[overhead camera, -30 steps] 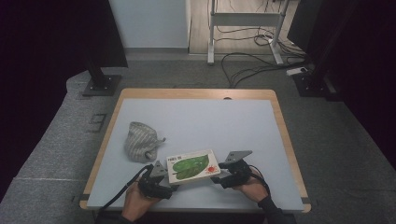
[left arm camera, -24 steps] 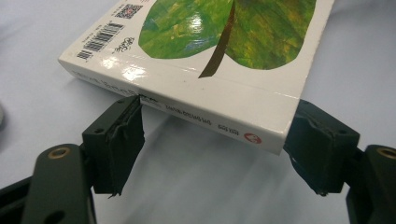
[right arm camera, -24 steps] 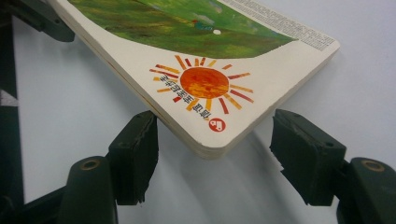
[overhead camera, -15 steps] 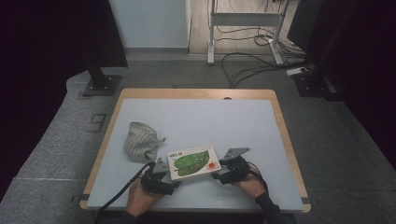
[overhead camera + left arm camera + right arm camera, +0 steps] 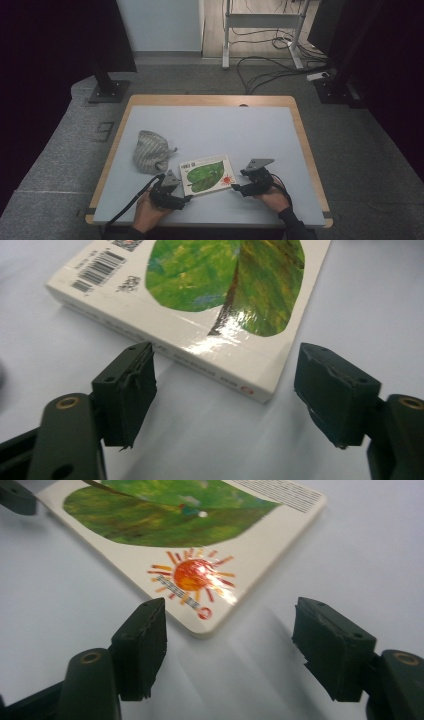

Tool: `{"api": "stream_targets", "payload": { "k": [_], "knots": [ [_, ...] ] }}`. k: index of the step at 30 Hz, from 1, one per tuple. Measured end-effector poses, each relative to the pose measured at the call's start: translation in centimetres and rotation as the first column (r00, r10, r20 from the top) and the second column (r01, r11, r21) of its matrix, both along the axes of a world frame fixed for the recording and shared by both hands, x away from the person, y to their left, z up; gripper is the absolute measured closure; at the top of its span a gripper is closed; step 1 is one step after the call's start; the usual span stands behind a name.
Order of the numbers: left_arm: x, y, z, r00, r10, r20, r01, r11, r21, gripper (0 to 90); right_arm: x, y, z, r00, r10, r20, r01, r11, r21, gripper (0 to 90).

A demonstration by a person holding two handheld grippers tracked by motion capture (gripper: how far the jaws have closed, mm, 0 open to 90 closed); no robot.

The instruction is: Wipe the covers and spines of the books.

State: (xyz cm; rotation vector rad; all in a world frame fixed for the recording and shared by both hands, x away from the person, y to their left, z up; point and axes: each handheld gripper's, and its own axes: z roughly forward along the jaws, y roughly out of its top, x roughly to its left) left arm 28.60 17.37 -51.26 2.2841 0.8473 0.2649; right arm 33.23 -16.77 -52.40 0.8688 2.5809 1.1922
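Observation:
A white board book [image 5: 206, 173] with a green leaf and a red sun on its cover lies flat on the pale blue table [image 5: 225, 125], near the front edge. My left gripper [image 5: 185, 198] is at the book's near-left corner. In the left gripper view the book [image 5: 215, 290] lies just beyond my left gripper [image 5: 225, 385], whose jaws stand open and empty. My right gripper [image 5: 235, 189] is at the near-right corner. In the right gripper view the book's sun corner [image 5: 192, 577] points into the gap of my right gripper [image 5: 230, 640], also open.
A grey striped cloth pouch [image 5: 150, 152] lies left of the book. The table has a wooden rim [image 5: 305, 145]. Beyond it, a monitor stand base [image 5: 107, 90] and cables [image 5: 270, 65] are on the grey floor. The left gripper's cable [image 5: 132, 202] trails off the front edge.
The book has shifted slightly away from the front edge and now lies flat. Both grippers stay at its near corners, hardly moved.

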Motion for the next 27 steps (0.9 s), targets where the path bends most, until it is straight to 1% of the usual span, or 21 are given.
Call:
{"api": "stream_targets", "payload": {
  "k": [4,6,8,10,12,13,14,16,18,20,21,23,24,25,27],
  "knots": [
    [0.3,0.7,0.3,0.9999,0.017,0.003,-0.017,0.9998,0.01,19.9,0.0,-0.8,-0.3,0.9994,-0.035,0.008,0.035,0.999,0.001,25.4],
    [0.6,1.1,0.6,0.9997,0.025,0.001,-0.025,0.9996,0.013,18.0,0.1,-1.3,-0.4,0.9984,-0.05,0.026,0.051,0.999,-0.012,24.2],
    [0.9,1.6,0.9,0.9995,0.033,0.001,-0.033,0.9993,0.017,16.3,0.0,-2.0,-0.4,0.9968,-0.07,0.038,0.071,0.997,-0.016,23.2],
    [1.2,2.1,1.2,0.999,0.044,0.001,-0.044,0.999,0.008,15.2,0.1,-2.5,-0.3,0.9948,-0.091,0.046,0.091,0.996,-0.018,22.5],
    [1.5,2.4,1.5,0.9987,0.05,0.0,-0.05,0.9987,-0.002,14.7,0.2,-3.0,-0.3,0.9919,-0.117,0.051,0.118,0.993,-0.022,20.7],
    [1.7,2.6,1.6,0.9986,0.053,-0.002,-0.053,0.9986,-0.006,14.5,0.3,-3.3,-0.3,0.9901,-0.13,0.053,0.131,0.991,-0.026,17.9],
    [1.8,2.8,1.7,0.9986,0.053,-0.004,-0.053,0.9985,-0.008,14.2,0.4,-3.5,-0.4,0.9878,-0.147,0.05,0.149,0.989,-0.025,15.3],
    [2.2,3.2,1.9,0.998,0.063,-0.006,-0.063,0.9979,-0.014,13.4,0.5,-3.8,-0.6,0.9838,-0.174,0.042,0.176,0.984,-0.036,13.5],
    [2.6,3.7,2.2,0.997,0.077,-0.008,-0.077,0.9967,-0.025,11.9,0.5,-3.9,-0.9,0.9814,-0.187,0.042,0.189,0.98,-0.058,12.0],
    [3.1,4.1,2.5,0.9957,0.093,-0.002,-0.093,0.9949,-0.041,9.3,0.5,-3.9,-1.1,0.9821,-0.183,0.043,0.185,0.982,-0.047,8.7],
    [3.2,4.3,2.6,0.9951,0.099,0.002,-0.098,0.9941,-0.045,7.2,0.4,-3.8,-1.1,0.9825,-0.181,0.046,0.183,0.982,-0.049,7.3],
    [3.6,4.6,2.9,0.9938,0.111,0.003,-0.111,0.9926,-0.05,3.6,0.4,-3.6,-1.2,0.9822,-0.18,0.053,0.184,0.98,-0.07,1.9],
    [3.8,4.8,3.0,0.9932,0.117,0.002,-0.116,0.9919,-0.05,2.7,0.4,-3.5,-1.2,0.9798,-0.194,0.05,0.197,0.977,-0.077,0.0],
    [4.0,5.1,3.1,0.9924,0.123,-0.004,-0.123,0.9911,-0.051,1.9,0.6,-3.6,-1.3,0.9782,-0.203,0.041,0.206,0.975,-0.077,0.0],
    [4.4,5.5,3.4,0.9912,0.132,-0.008,-0.132,0.9901,-0.047,0.7,0.5,-3.6,-1.3,0.9782,-0.203,0.043,0.206,0.976,-0.076,0.0]
  ]
}}
